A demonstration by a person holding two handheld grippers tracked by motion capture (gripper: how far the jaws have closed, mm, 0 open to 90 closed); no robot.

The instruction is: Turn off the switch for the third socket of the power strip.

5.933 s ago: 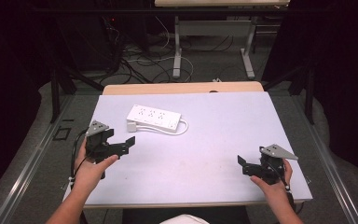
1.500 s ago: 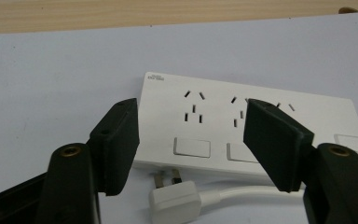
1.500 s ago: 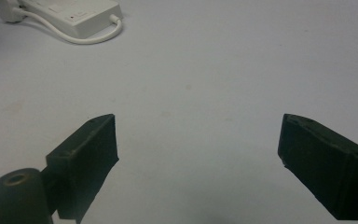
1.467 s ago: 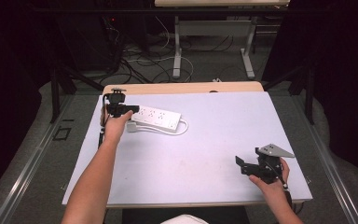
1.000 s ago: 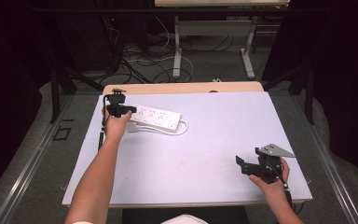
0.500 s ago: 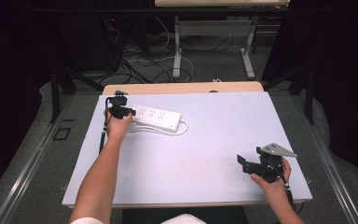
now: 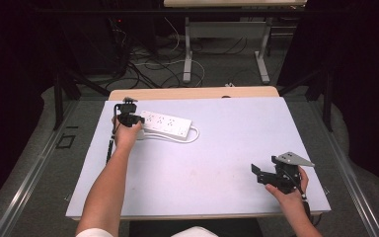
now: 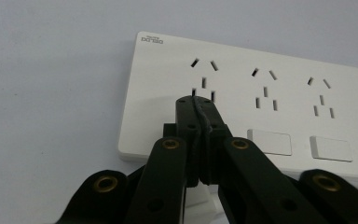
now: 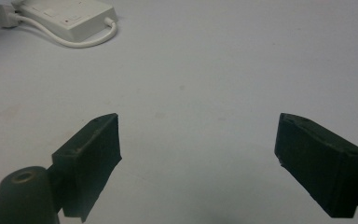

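Across the pale table (image 7: 237, 133), the white power strip (image 7: 167, 124) lies far-left, where I press my clenched left gripper (image 8: 198, 103) at its end switch, likely to toggle it, while my right gripper (image 7: 262, 174) idles gaping near me.

Power strip (image 7: 166, 125) lies far-left on table (image 7: 237, 123).

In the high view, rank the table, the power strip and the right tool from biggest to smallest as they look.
1. Table.
2. Power strip.
3. Right tool, though it looks close in size to the strip and sits nearer the camera, so that order is unsure.
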